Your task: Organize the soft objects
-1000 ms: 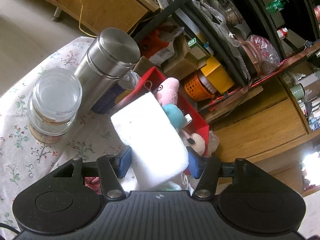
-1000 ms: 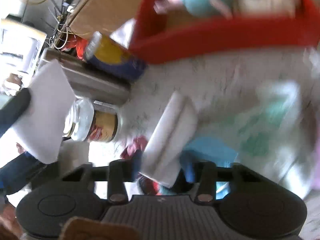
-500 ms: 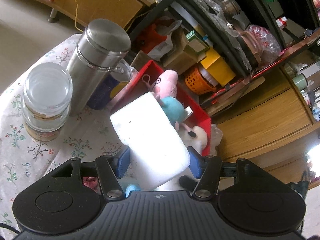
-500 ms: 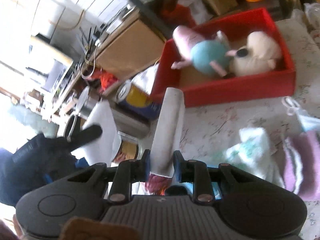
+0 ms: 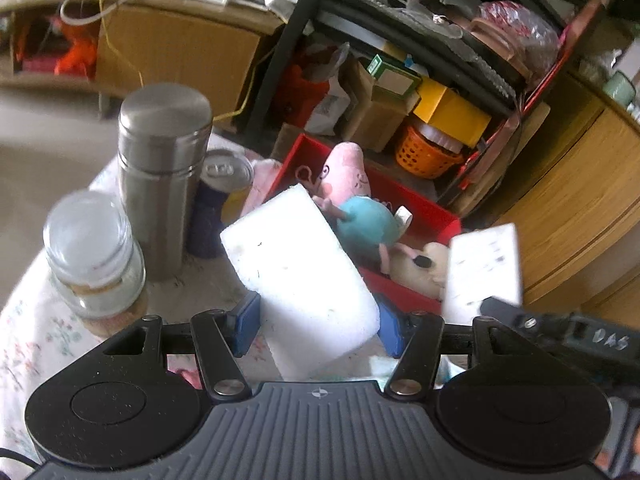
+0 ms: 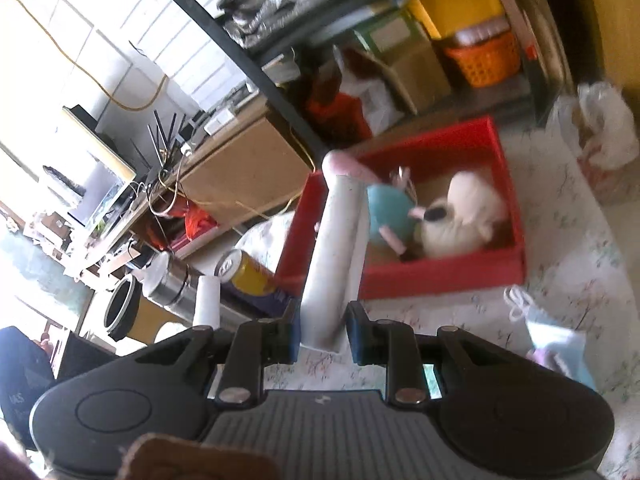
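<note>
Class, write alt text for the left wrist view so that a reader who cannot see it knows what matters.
The left gripper holds a white sponge above a floral tablecloth, facing a red box of plush toys. Left stand a steel flask, a can and a glass jar; at right, a second sponge in the right gripper.

A table covered in a floral tablecloth (image 5: pixel 24 344) fills the lower left of the left wrist view. On it stand a glass jar (image 5: pixel 94 256), a steel flask (image 5: pixel 162 172), a drink can (image 5: pixel 224 196) and, at centre, a red tray (image 5: pixel 416 216).
</note>
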The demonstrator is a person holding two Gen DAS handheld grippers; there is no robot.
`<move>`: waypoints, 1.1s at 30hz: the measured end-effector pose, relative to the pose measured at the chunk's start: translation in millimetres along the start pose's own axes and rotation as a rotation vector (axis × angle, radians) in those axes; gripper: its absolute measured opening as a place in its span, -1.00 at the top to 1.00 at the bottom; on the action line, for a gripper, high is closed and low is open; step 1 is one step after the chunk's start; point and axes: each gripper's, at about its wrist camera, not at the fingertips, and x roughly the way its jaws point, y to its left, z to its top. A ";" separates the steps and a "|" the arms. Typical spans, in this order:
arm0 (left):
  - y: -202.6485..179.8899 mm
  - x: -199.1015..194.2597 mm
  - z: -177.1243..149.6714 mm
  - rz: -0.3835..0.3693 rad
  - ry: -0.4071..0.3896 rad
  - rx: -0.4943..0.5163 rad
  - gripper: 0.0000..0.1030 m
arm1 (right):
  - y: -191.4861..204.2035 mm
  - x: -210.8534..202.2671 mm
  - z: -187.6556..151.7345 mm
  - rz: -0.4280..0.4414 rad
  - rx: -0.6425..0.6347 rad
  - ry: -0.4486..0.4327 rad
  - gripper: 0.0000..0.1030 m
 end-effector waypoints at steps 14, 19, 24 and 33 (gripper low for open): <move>-39.1 2.2 2.4 0.101 -0.121 0.176 -0.15 | 3.7 -15.0 15.6 -0.077 -0.095 -0.141 1.00; -54.2 6.8 6.7 0.126 -0.161 0.232 -0.15 | 2.1 -11.7 26.8 -0.095 -0.110 -0.181 1.00; -60.9 12.2 14.1 0.145 -0.196 0.251 -0.16 | 1.1 -5.1 36.6 -0.116 -0.127 -0.214 1.00; -71.0 26.7 25.3 0.179 -0.220 0.279 -0.17 | -3.0 10.2 48.8 -0.168 -0.165 -0.239 1.00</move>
